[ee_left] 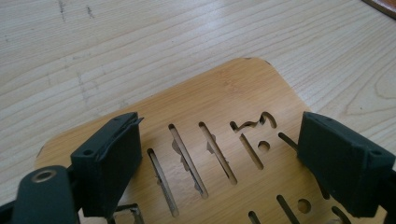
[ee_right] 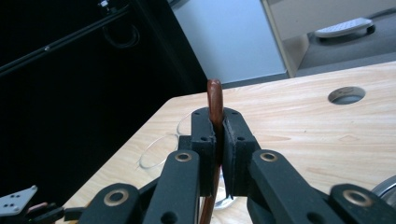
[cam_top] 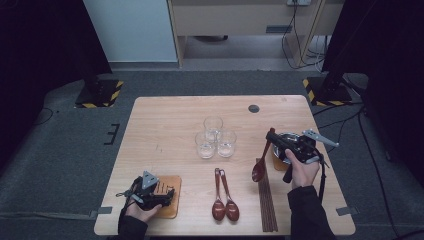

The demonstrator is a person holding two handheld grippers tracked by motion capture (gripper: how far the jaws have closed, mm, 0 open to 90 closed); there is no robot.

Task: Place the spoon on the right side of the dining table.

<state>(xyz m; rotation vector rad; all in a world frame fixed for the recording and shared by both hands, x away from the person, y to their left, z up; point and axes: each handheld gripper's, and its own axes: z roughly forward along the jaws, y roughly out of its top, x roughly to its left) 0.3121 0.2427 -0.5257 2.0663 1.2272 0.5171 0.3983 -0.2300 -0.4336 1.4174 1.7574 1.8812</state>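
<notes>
A slotted bamboo coaster lies at the table's front left. My left gripper hovers low over it, open, its two black jaws spread wide above the coaster in the left gripper view. At the right, my right gripper is shut on the handle of a dark brown spoon, whose bowl hangs down toward the table. In the right gripper view the handle tip of that spoon sticks up between the closed jaws.
Three clear glasses stand clustered mid-table. Two more brown spoons lie at the front, with several dark chopsticks to their right. A metal bowl sits behind the right hand. A round hole is in the tabletop.
</notes>
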